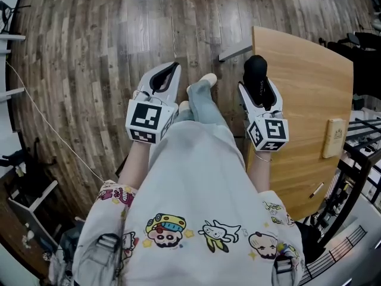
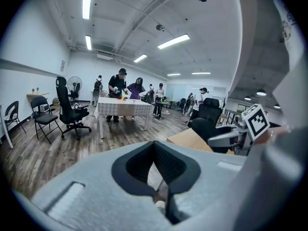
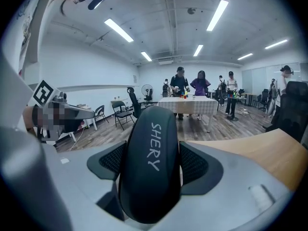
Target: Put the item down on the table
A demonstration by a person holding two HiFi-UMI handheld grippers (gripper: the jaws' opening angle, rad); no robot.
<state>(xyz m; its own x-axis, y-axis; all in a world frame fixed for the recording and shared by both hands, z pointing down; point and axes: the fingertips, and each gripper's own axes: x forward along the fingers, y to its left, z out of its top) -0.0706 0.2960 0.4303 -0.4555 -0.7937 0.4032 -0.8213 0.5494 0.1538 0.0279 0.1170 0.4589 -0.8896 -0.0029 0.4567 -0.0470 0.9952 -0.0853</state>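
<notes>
A black oval case printed with pale letters stands upright between the jaws of my right gripper, which is shut on it. In the right gripper view the case fills the gap between the dark pads and sticks out past them. This gripper hovers at the left edge of the wooden table. My left gripper is held over the plank floor to the left of the person's legs. Its jaws meet at the tips with nothing between them.
On the table lie a small wooden block and a pen. A keyboard sits at the lower right. A thin cable crosses the floor at the left. Far off, several people stand around a cloth-covered table, with office chairs nearby.
</notes>
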